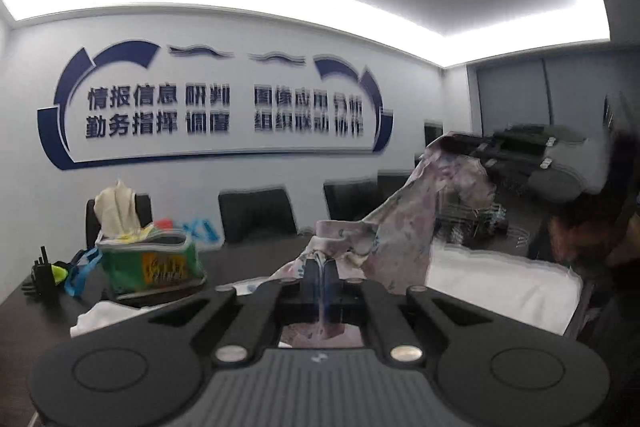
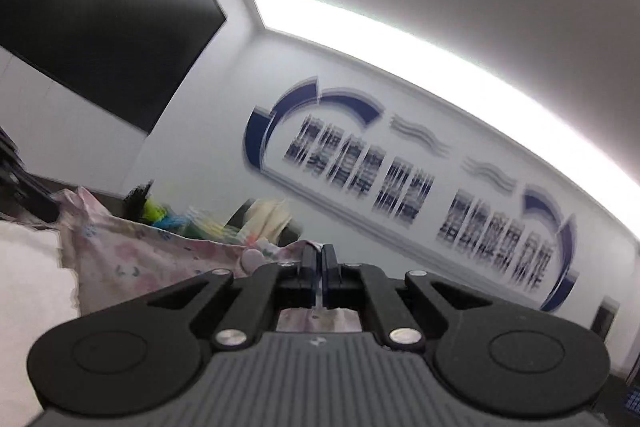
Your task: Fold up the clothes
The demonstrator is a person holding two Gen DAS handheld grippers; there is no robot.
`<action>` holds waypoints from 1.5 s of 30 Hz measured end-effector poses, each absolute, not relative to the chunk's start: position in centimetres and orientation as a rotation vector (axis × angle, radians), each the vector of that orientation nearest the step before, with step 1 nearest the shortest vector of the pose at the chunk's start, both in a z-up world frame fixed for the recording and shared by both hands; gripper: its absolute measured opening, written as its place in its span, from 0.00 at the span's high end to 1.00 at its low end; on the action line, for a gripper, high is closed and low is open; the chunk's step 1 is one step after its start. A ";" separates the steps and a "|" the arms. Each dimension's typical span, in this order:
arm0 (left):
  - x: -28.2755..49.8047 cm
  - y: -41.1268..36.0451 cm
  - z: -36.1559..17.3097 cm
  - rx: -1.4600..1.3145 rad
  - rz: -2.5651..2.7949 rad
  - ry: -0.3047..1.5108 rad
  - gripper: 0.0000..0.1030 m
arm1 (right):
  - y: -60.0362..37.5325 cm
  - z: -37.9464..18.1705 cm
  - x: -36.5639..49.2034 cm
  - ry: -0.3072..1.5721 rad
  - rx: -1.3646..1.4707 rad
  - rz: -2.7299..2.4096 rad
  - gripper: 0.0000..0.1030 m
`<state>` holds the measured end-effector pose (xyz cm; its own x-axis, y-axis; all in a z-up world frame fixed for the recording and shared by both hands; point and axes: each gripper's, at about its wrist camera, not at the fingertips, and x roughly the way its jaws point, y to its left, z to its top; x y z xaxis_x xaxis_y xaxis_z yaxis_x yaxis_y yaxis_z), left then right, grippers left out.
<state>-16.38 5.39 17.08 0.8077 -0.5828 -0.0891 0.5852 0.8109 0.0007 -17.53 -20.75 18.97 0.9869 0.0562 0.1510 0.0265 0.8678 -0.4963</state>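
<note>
A pale pink printed garment (image 1: 400, 227) hangs lifted above the dark table (image 1: 248, 263). My left gripper (image 1: 322, 265) is shut on one edge of it, and cloth shows below the fingers too. From there the fabric stretches up to the right, to the other gripper's dark body (image 1: 560, 163). In the right wrist view my right gripper (image 2: 319, 251) is shut on another edge of the same pink garment (image 2: 132, 259), which runs off to the left. That view is tilted and blurred.
A green tissue box (image 1: 150, 261) with a cloth sticking out stands on the table at left, beside dark gadgets (image 1: 44, 273) and blue straps. White fabric (image 1: 500, 291) lies at right. Black chairs (image 1: 256, 215) line the far wall; a dark screen (image 2: 92, 11) hangs left.
</note>
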 end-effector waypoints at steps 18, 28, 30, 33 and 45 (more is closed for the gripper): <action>-15.4 20.7 6.4 -0.434 0.003 0.414 0.98 | 6.6 13.0 3.0 0.097 -0.832 0.620 0.94; -15.4 18.1 5.3 -0.291 0.000 0.429 0.80 | 3.2 8.7 7.0 0.384 -0.761 0.700 0.47; -15.7 15.9 5.3 -0.271 -0.122 0.439 0.74 | -2.7 11.3 4.6 0.358 -0.686 0.681 0.37; -15.1 12.2 4.6 -0.265 -0.386 0.499 0.61 | -11.3 12.2 -0.3 0.376 -0.602 0.612 0.32; -15.4 4.1 1.3 0.090 -0.638 0.598 0.49 | -25.9 3.8 -17.9 0.442 -0.480 0.570 0.33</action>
<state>-15.38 4.13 1.31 0.6416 -0.5341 -0.5505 0.5844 0.8053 -0.1002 -17.90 -25.92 3.79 0.7554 0.4018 -0.5176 -0.6011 0.7393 -0.3034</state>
